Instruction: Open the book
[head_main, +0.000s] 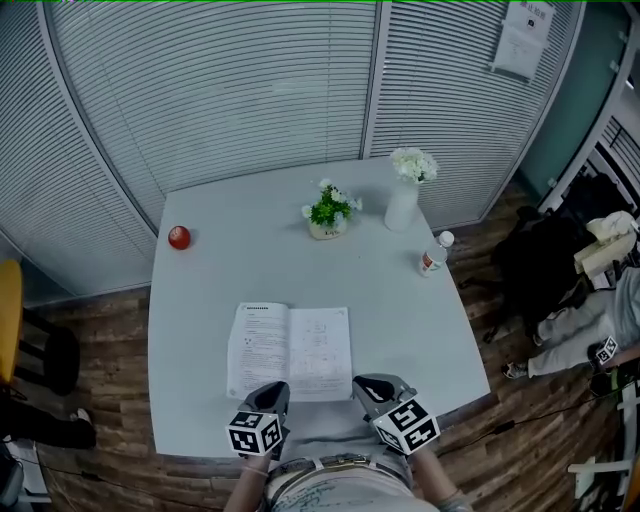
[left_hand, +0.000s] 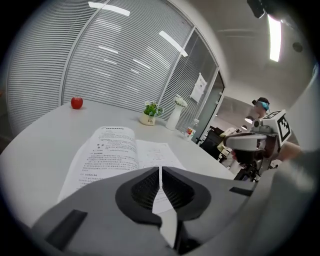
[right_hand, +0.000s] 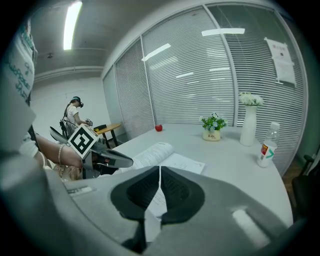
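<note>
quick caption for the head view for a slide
Open book on a grey table, left hand-held gripper and right hand-held gripper shut at its near edge; apple, plant, vase, bottle beyond.

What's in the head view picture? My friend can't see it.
An open white paper book lies on a pale grey table, with the left hand-held gripper and right hand-held gripper, both shut, at its near edge. Farther back are a red apple, a potted green plant, a white vase and a plastic bottle.

Print on the book (head_main: 290, 352) seems too small to read.
</note>
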